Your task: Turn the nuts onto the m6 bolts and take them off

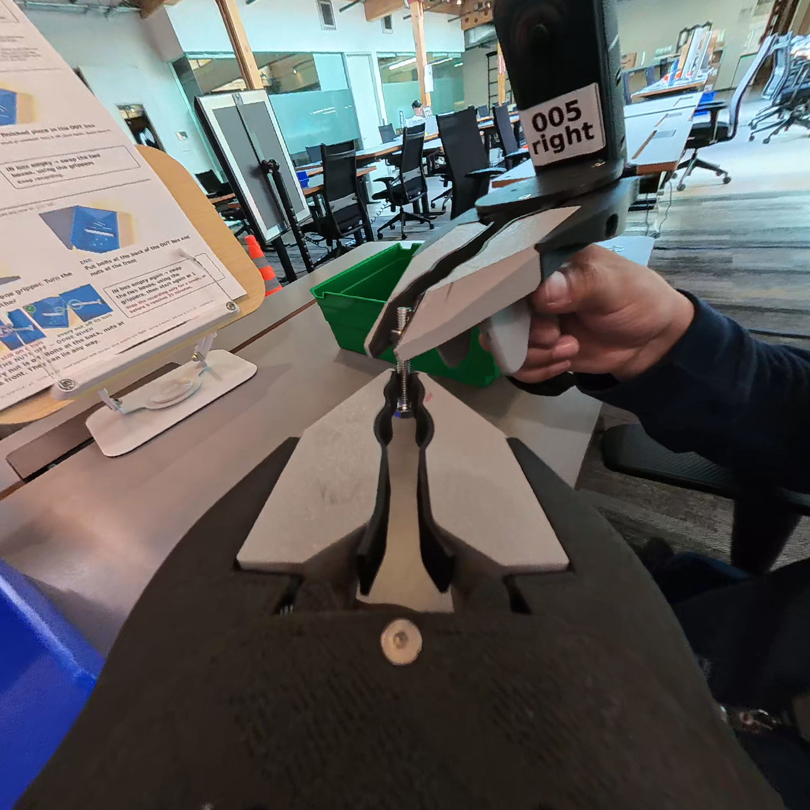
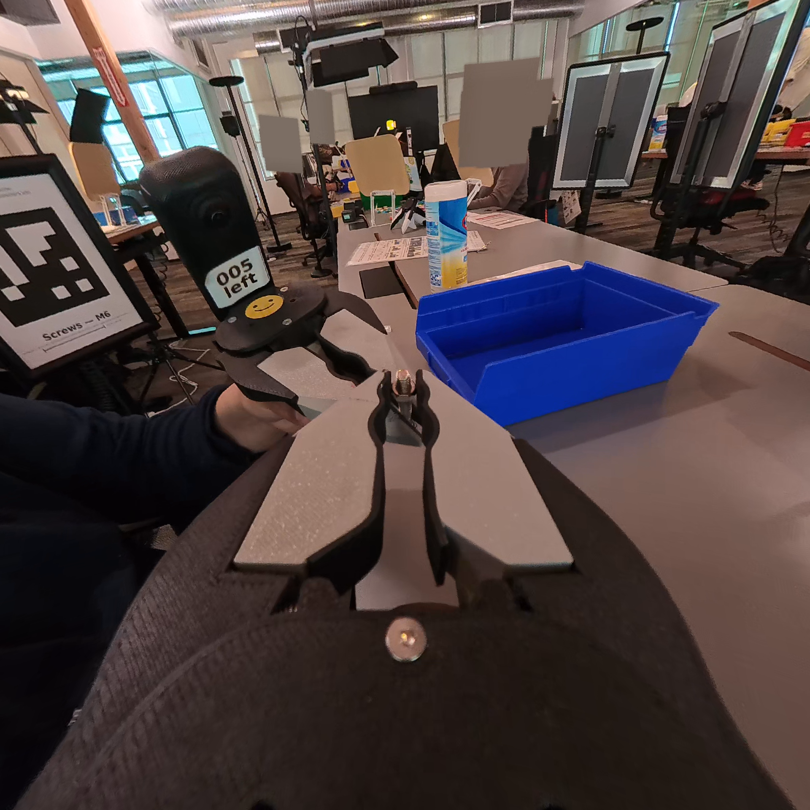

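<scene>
My left hand-held gripper (image 1: 402, 396) pinches the bolt (image 1: 403, 350) low; my right hand-held gripper (image 2: 402, 385) clamps the nut (image 2: 402, 380), mostly hidden between its fingers.

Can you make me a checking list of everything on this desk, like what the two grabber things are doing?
Surface: smooth grey table, with seams.
Job's things: silver threaded bolt spans both grippers; small hex nut sits on its end. Blue plastic bin looks empty. Green plastic bin stands behind the grippers.
Clutter: white wipes canister, printed instruction sheet on a stand, framed black-and-white marker sign.
Grippers: left gripper shut on the bolt's lower part; right gripper shut at the nut end.
Cables: nothing seen on the table.
Surroundings: open office with black chairs and desks.
</scene>
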`<state>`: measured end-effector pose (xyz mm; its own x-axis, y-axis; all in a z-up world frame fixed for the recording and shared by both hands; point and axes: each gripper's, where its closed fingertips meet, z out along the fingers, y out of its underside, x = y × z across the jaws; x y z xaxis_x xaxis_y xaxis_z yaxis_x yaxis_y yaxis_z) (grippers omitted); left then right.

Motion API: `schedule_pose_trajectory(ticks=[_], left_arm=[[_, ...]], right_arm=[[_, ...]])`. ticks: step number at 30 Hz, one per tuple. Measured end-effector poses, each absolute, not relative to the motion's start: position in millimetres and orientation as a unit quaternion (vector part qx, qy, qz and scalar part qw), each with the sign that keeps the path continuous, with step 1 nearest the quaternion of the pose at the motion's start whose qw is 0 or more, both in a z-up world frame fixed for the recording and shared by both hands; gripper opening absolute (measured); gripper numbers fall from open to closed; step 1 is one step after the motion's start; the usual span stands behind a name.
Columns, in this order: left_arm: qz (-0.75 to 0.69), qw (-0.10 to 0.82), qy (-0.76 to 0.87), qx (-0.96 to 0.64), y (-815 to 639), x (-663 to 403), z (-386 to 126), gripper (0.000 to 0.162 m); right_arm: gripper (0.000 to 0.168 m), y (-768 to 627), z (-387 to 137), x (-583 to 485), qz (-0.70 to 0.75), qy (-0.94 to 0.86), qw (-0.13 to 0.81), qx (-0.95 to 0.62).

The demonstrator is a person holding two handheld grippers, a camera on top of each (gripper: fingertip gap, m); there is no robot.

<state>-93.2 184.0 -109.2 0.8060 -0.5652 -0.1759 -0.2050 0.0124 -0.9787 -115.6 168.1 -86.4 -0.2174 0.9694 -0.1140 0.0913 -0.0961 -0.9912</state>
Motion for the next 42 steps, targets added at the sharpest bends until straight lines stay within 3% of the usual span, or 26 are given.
schedule_pose_trajectory(ticks=[3, 7, 12, 16, 24, 26, 28, 35, 42], left_arm=[[-0.13, 0.653, 0.283, -0.691, 184.2, -92.6, -110.5, 0.003], [-0.128, 0.658, 0.268, -0.692, 188.4, -96.1, -110.4, 0.003], [-0.157, 0.675, 0.223, -0.685, 192.1, -117.2, -101.0, 0.003], [-0.173, 0.669, 0.227, -0.686, 193.0, -113.1, -105.6, 0.003], [-0.176, 0.67, 0.256, -0.675, 187.5, -89.0, -106.9, 0.003], [-0.18, 0.678, 0.243, -0.669, 185.3, -96.8, -98.3, 0.003], [-0.182, 0.688, 0.228, -0.664, 183.7, -109.2, -90.4, 0.003], [-0.181, 0.675, 0.248, -0.67, 183.8, -96.4, -97.9, 0.003], [-0.157, 0.708, 0.218, -0.653, 182.0, -114.2, -81.6, 0.003]], right_arm=[[0.008, 166.9, -86.4, -115.5, 0.562, -0.546, 0.391, -0.484], [0.023, 166.5, -85.2, -115.2, 0.571, -0.544, 0.386, -0.478], [0.023, 198.8, -79.1, -104.1, 0.52, -0.522, 0.457, -0.497], [0.029, 193.7, -82.9, -109.0, 0.531, -0.525, 0.445, -0.494], [0.025, 174.6, -82.5, -122.0, 0.549, -0.529, 0.444, -0.471], [0.032, 185.1, -82.1, -117.1, 0.533, -0.528, 0.457, -0.478], [0.019, 198.5, -77.2, -107.2, 0.531, -0.513, 0.467, -0.487], [0.029, 169.0, -64.2, -111.5, 0.566, -0.517, 0.46, -0.448], [0.026, 192.6, -64.0, -103.7, 0.569, -0.491, 0.469, -0.464]])
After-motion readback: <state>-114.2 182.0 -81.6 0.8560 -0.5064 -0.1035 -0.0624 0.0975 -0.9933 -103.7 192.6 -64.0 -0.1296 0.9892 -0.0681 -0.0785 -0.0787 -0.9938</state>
